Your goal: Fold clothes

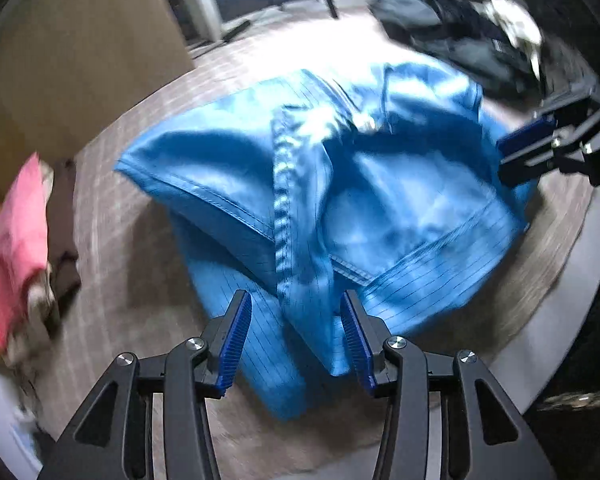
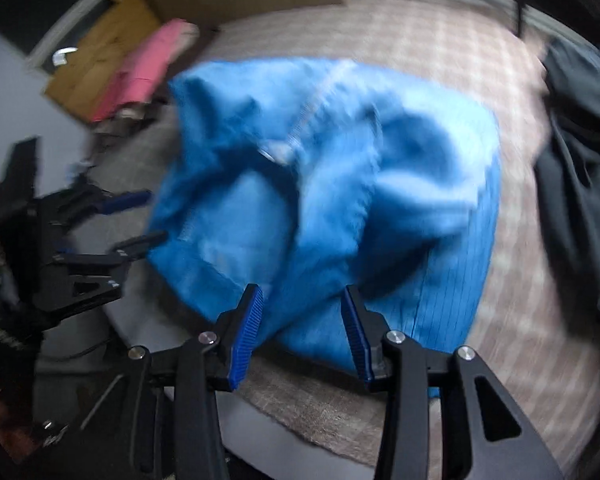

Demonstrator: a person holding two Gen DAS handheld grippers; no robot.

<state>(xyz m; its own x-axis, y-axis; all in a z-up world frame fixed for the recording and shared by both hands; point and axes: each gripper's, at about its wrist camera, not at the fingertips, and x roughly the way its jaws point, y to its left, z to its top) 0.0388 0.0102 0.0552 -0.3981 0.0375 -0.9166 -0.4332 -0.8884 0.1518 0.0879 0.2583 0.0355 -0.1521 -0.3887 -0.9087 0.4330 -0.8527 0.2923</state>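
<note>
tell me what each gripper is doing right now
left gripper: open, holding nothing, blue garment lies between its fingers
right gripper: open, holding nothing, over the garment

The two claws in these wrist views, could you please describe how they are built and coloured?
Both the left claw and the right claw look alike: black angular linkage arms with cut-out slots, round silver pivot bolts, and two fingers faced with ribbed blue pads. No cables or sleeves are visible.

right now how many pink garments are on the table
1: the pink garment lies folded at the table's far left edge, beside a dark brown piece, left of the blue garment. Others may be hidden in the dark pile.
</note>
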